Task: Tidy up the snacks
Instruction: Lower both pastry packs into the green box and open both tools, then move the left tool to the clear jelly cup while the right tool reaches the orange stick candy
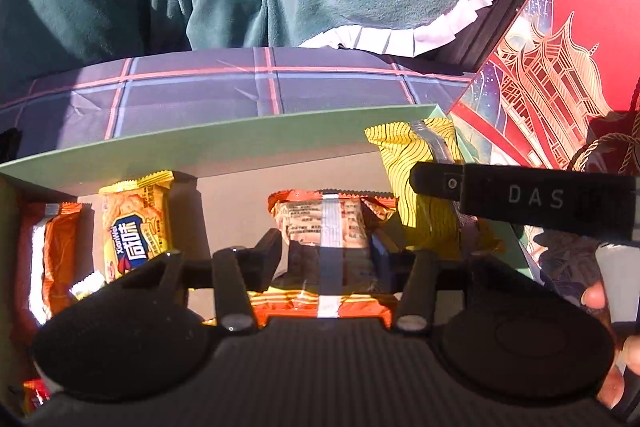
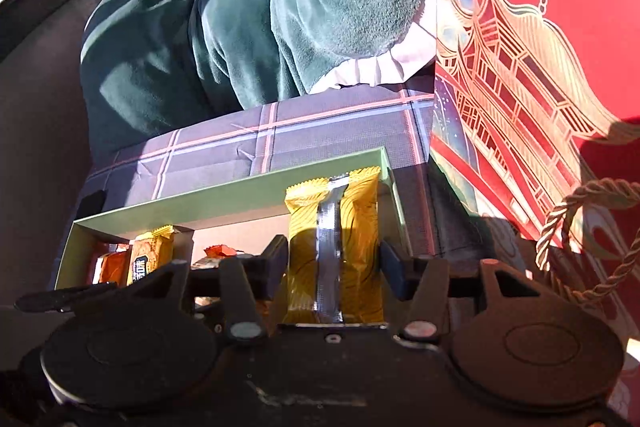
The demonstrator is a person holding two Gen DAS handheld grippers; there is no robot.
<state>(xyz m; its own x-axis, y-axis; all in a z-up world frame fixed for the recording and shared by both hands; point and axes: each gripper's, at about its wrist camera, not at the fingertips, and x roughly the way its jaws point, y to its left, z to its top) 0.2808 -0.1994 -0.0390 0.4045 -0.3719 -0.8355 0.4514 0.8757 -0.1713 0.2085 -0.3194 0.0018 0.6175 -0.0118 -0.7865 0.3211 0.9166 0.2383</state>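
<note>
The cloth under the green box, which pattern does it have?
Dark grey-blue cloth with a plaid of red and light-blue lines; the left wrist view shows it best.

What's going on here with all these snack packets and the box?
A person is sorting snack packets into a shallow green box with a handheld gripper in each hand. The left gripper straddles an orange packet in the middle of the box; the right gripper straddles a yellow packet at the box's right end. Whether either set of pads is pressing is unclear. Another orange packet and a yellow cracker packet sit at the box's left end. A red gift bag stands beside the box.
</note>
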